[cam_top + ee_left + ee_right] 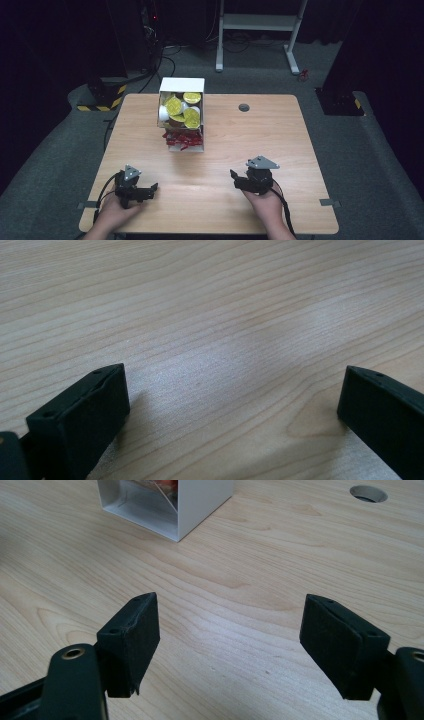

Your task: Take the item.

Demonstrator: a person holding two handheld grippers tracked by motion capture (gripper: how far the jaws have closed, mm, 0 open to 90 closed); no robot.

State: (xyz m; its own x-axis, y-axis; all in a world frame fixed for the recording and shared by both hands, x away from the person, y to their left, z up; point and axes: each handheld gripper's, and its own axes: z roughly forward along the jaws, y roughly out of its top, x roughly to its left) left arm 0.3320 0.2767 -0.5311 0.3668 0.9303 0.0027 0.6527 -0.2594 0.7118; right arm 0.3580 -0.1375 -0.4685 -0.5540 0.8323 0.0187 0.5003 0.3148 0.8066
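- High view: the left gripper (152, 189) lies low near the front left of the table (280, 145), held by the person's left hand (114, 212), its jaws pointing toward the table's middle.
- The right gripper (234, 176) sits near the front right in the right hand (264, 202), jaws angled left and slightly away from the person.
- Left gripper view: the two black jaws stand wide apart over bare wood, nothing between them.
- Right gripper view: its jaws are likewise spread wide and hold nothing; the white box (172, 502) lies ahead, well apart, cut off by the top edge.
- From above, the white box (182, 114) stands at the far middle of the table, filled with yellow-lidded cups (173, 105) above red packets (181, 140).
- The packets are too small to make out clearly.
- Both forearms are cut off by the bottom edge.
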